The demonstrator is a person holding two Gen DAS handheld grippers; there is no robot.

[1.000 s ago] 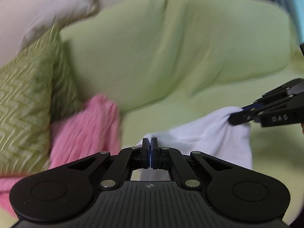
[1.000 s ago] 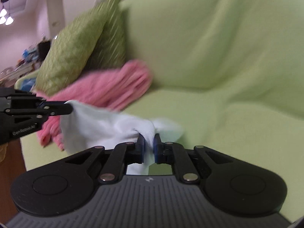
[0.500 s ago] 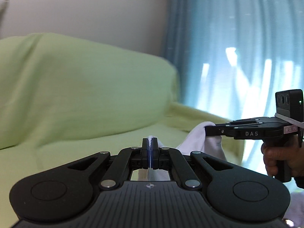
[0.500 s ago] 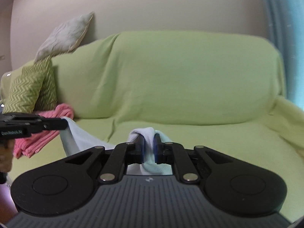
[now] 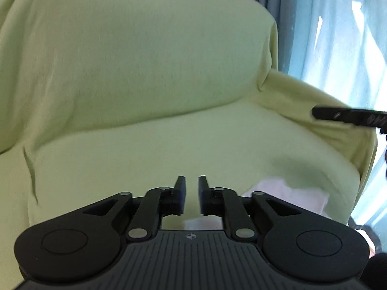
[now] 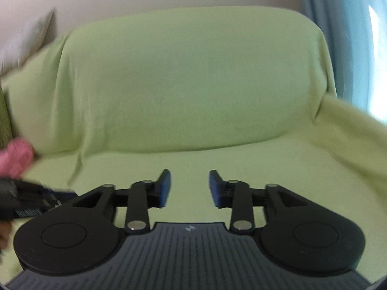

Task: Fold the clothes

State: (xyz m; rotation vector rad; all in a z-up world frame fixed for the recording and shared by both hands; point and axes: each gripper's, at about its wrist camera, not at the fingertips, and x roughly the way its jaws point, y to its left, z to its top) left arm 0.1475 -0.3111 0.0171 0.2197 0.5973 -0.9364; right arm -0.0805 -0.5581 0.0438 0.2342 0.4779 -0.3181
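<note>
White cloth (image 5: 285,188) lies on our green sofa (image 5: 150,77) (seat cushion); left gripper (image 5: 191,188) and right gripper (image 6: 189,183) both spread, empty.

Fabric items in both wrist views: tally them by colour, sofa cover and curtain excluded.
White: 1, the white garment lying on the sofa seat, part hidden behind the open left gripper.
Pink: 1, the pink cloth at the left edge.
Pale grey: 1, the blurred pillow at the wall.
Total: 3.
</note>
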